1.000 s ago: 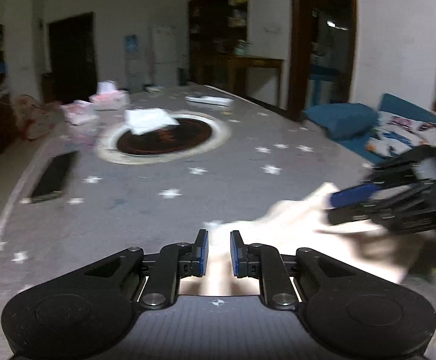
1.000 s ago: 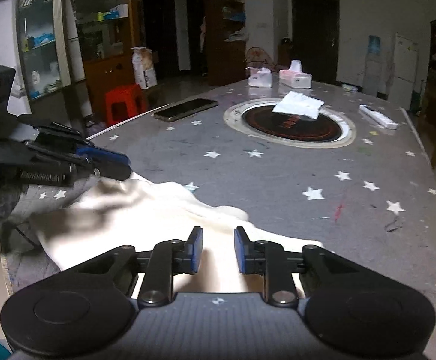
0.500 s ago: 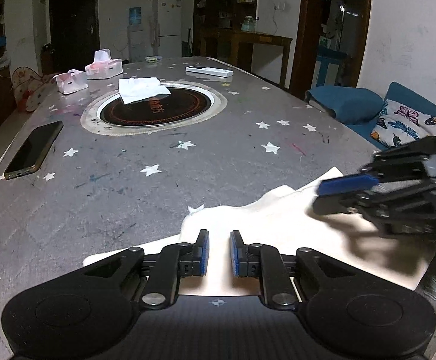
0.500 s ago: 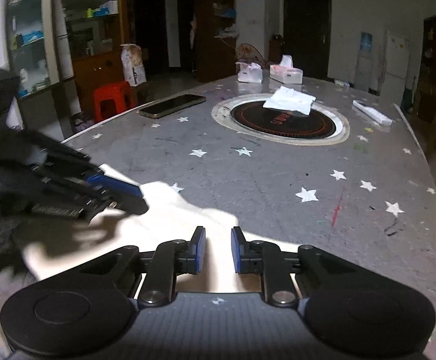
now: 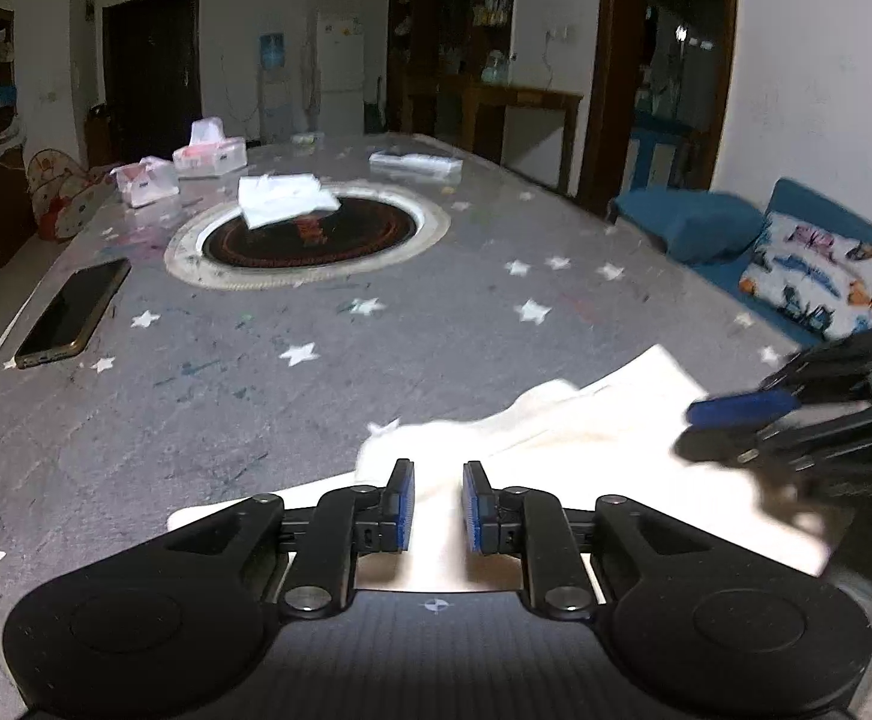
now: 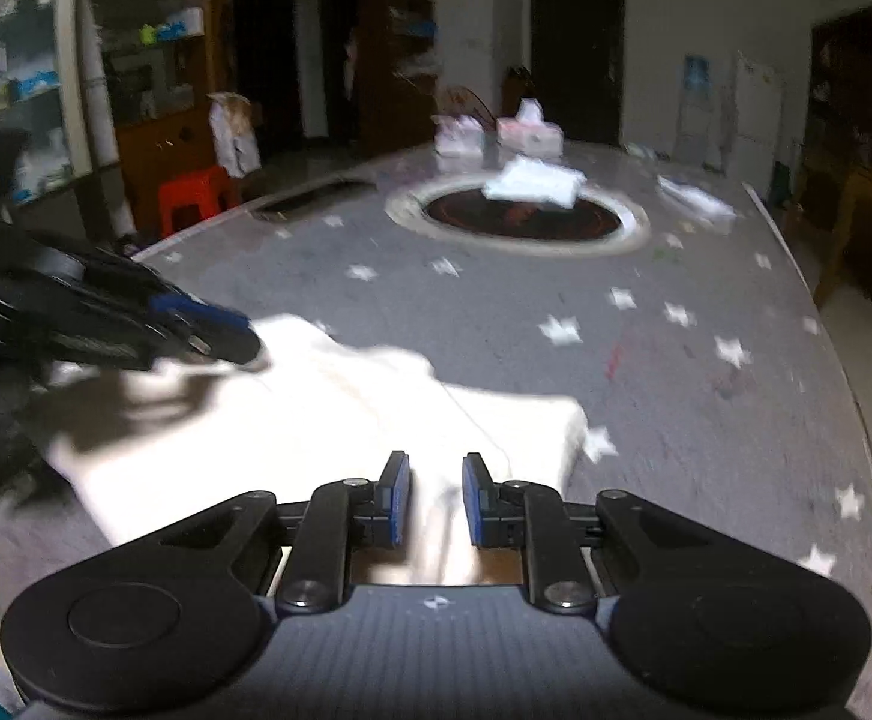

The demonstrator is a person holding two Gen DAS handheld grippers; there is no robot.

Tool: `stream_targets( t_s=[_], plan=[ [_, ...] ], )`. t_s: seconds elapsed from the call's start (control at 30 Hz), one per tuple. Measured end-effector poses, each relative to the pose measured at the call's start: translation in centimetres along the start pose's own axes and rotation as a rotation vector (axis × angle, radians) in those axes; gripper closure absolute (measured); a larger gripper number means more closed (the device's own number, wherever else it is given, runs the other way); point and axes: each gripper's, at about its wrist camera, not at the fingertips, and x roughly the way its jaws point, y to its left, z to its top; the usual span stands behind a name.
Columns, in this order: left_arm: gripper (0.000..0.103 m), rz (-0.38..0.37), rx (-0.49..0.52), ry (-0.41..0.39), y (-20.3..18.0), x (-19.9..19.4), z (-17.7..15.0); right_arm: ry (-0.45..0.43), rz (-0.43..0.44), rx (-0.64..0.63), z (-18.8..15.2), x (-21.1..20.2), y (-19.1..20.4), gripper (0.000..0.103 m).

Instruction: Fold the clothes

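Left hand-held gripper [image 5: 437,506] and right hand-held gripper [image 6: 434,500] hover slightly parted, empty, over the cream garment [image 5: 586,438]; folding looks barely started.

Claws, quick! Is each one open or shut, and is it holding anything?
Left claw: open, over the white cloth, holding nothing.
Right claw: open, over the cloth too, holding nothing.

Readable text: none in either view.
Round dark inset [image 5: 309,234] at the far centre of the tabletop: reddish marks, too blurred to read.
Tissue boxes [image 5: 210,153] at the far left: printing too small to make out.
Phone [image 5: 72,312] at the left edge: screen dark, no lettering visible.
Shelf items [image 6: 165,30]: labels blurred.
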Motion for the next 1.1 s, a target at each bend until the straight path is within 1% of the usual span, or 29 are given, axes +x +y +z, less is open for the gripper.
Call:
stream_targets(
  t_s=[0.07, 0.17, 0.23, 0.33, 0.47, 0.57, 0.63, 0.7, 0.83, 0.9, 0.97, 1.1],
  plan=[
    [0.083, -0.021, 0.011, -0.027, -0.6, -1.3, -0.3, -0.012, 0.0, 0.018, 0.0, -0.3, -0.2, 0.085],
    [0.082, -0.057, 0.027, -0.057, -1.4, -3.2, -1.3, -0.046, 0.006, 0.003, 0.2, -1.6, 0.4, 0.085],
    [0.082, -0.074, 0.023, -0.057, -1.7, -4.0, -2.3, -0.058, 0.022, -0.009, 0.1, -2.4, 0.9, 0.085],
    [0.082, -0.089, 0.006, -0.049, -2.0, -4.8, -3.8, -0.05, 0.046, -0.033, -0.5, -2.7, 1.7, 0.085],
    [0.082, -0.067, -0.047, -0.037, -1.2, -5.5, -5.3, -0.029, 0.036, -0.018, -1.5, -2.0, 1.9, 0.084],
    [0.08, -0.047, -0.087, -0.057, -0.3, -6.5, -5.7, -0.049, 0.033, -0.021, -1.2, -2.6, 2.3, 0.082],
    [0.079, -0.027, -0.104, -0.072, 0.2, -7.2, -6.0, -0.069, 0.047, -0.031, -1.0, -3.3, 2.8, 0.081],
    [0.078, -0.007, -0.124, -0.069, 0.8, -7.4, -6.5, -0.074, 0.063, -0.045, -1.1, -3.5, 3.3, 0.079],
    [0.078, 0.008, -0.16, -0.059, 1.7, -7.3, -7.2, -0.038, 0.071, -0.071, -1.8, -2.7, 4.3, 0.076],
    [0.077, 0.014, -0.152, -0.067, 1.7, -7.5, -6.9, -0.034, 0.068, -0.076, -1.9, -2.7, 4.5, 0.076],
    [0.077, 0.02, -0.142, -0.077, 1.8, -7.6, -6.3, -0.045, 0.075, -0.075, -1.5, -3.1, 4.4, 0.072],
    [0.077, 0.026, -0.124, -0.09, 2.1, -6.7, -4.7, -0.053, 0.089, -0.077, -0.2, -3.0, 4.2, 0.071]
  ],
)
